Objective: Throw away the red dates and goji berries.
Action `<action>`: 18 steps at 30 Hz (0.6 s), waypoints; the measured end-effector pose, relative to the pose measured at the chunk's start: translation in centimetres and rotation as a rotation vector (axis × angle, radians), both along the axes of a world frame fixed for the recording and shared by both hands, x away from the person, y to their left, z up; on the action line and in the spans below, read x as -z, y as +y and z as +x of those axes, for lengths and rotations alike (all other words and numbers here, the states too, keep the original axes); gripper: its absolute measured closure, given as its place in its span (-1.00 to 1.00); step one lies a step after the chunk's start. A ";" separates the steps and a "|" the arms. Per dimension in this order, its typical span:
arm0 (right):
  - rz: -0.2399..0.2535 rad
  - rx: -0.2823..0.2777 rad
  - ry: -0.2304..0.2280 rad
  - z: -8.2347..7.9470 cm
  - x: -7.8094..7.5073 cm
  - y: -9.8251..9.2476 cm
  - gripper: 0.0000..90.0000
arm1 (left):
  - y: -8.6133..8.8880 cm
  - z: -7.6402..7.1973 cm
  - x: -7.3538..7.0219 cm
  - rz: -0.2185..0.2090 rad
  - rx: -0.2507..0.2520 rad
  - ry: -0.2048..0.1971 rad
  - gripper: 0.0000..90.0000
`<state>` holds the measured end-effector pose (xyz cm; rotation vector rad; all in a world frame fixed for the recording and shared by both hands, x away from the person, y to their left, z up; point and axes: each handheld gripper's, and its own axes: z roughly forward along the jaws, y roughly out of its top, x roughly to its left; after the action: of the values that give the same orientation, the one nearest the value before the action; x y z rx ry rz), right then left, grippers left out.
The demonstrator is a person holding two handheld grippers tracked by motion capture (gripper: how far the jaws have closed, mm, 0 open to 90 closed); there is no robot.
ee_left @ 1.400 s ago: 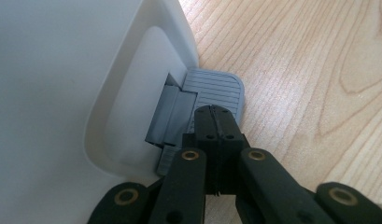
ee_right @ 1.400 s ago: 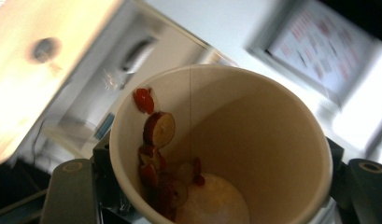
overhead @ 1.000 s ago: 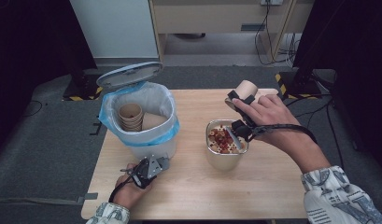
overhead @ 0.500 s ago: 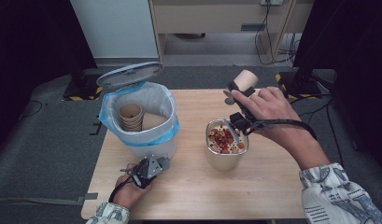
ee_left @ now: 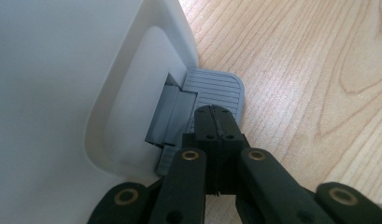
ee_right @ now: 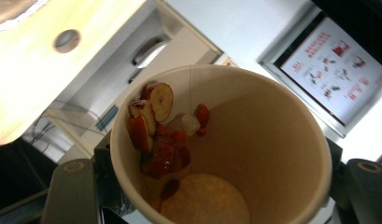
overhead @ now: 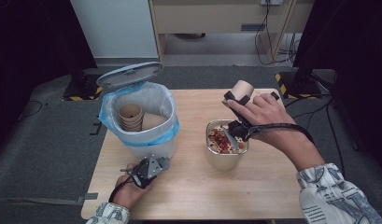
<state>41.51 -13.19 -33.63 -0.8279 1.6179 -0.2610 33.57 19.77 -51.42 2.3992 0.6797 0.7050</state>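
Note:
My right gripper (overhead: 237, 109) is shut on a paper cup (overhead: 243, 88), held tipped over a metal container (overhead: 222, 156) of red food pieces. In the right gripper view the paper cup (ee_right: 254, 140) sits between the jaws of the right gripper (ee_right: 221, 186), with red fruit slices (ee_right: 156, 135) clinging to its inner wall. My left gripper (overhead: 149, 170) rests at the foot of a white pedal bin (overhead: 142, 135). In the left gripper view the left gripper (ee_left: 215, 114) is shut, its tip pressing on the grey pedal (ee_left: 221, 86). The bin's lid (overhead: 130, 74) stands open.
The bin has a blue liner and holds stacked paper cups (overhead: 131, 115). The wooden table (overhead: 272, 196) has bare room at the front and right. Dark floor, cables and a cabinet lie beyond its far edge.
The right hand has shifted the cup slightly above the container and its base has tipped a little. The left gripper stays on the pedal.

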 end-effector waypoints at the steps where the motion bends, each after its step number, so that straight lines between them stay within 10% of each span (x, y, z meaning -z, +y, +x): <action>1: 0.003 -0.005 -0.003 0.0 -0.3 0.1 -0.34 | 0.0 0.0 0.0 0.000 0.000 0.000 0.99; 18: 0.026 -0.020 -0.023 -0.3 -0.9 0.2 -0.34 | 0.0 0.0 0.0 -0.001 0.001 -0.001 0.99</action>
<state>41.24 -13.01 -32.77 -0.8174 1.5873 -0.2342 33.58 19.79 -51.43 2.3979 0.6779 0.7045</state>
